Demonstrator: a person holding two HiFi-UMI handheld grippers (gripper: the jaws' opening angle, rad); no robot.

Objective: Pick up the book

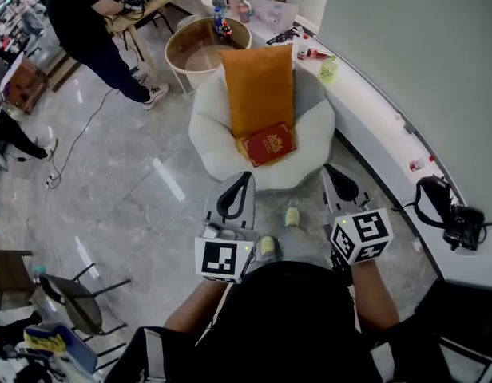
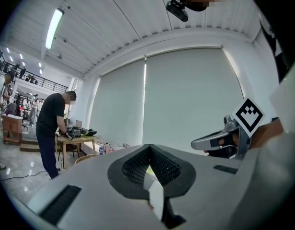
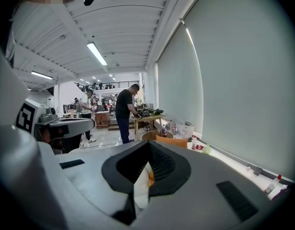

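I hold both grippers in front of me, short of the chair and apart from the book. My left gripper point(image 1: 246, 177) has its jaws pressed together with nothing between them. My right gripper point(image 1: 332, 171) is closed and empty too. The red book point(image 1: 268, 144) lies flat on the seat of a white round armchair point(image 1: 210, 130), touching the lower edge of an orange cushion point(image 1: 259, 88) propped against the backrest. A round side table point(image 1: 190, 54) stands just behind the chair.
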